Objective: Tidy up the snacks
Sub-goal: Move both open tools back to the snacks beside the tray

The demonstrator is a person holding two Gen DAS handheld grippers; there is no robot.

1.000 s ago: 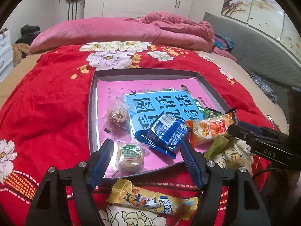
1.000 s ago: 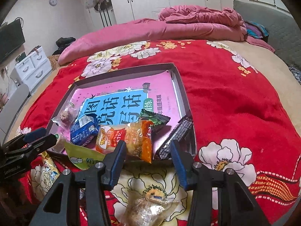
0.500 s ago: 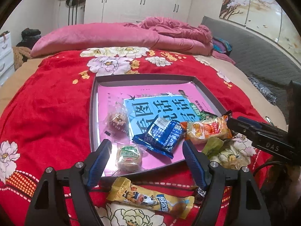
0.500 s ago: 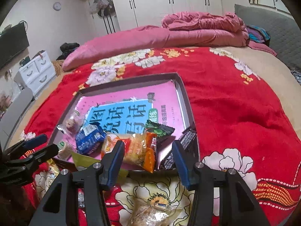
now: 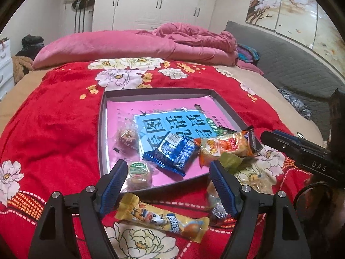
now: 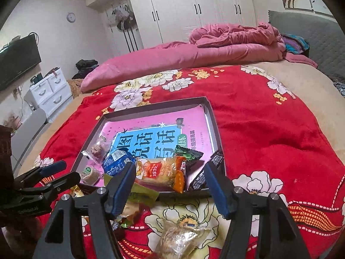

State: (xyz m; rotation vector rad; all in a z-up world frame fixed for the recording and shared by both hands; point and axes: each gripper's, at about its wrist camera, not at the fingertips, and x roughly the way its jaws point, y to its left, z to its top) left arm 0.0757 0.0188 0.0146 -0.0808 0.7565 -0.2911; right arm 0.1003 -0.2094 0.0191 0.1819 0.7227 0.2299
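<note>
Left wrist view: the left gripper (image 5: 167, 182) hovers with its jaws spread wide and nothing between them, over the near edge of the shallow tray (image 5: 101, 129) on the red blanket (image 5: 54, 125). Inside the tray lie a clear-wrapped brown sweet (image 5: 127, 137) at the left, a round green-labelled cake (image 5: 138, 172) at the near rim, a blue packet (image 5: 174, 151) in the middle and an orange packet (image 5: 226, 146) overhanging the near right edge. A yellow bar (image 5: 161, 218) lies outside on the blanket, just near of the tray, as does a small foil-wrapped piece (image 5: 217, 212) to its right.

Right wrist view: the right gripper (image 6: 168, 185) is likewise released and holds nothing. A dark green packet (image 6: 189, 154) and a black packet (image 6: 204, 172) sit in the tray's near right corner. Outside, a clear-wrapped pastry (image 6: 183, 239) lies nearest the camera, with a green wrapper (image 6: 140, 194) and small loose candies to its left.

Judged from this, the sorting appears about half done: roughly six snacks are in, and several on the blanket are left to collect.
</note>
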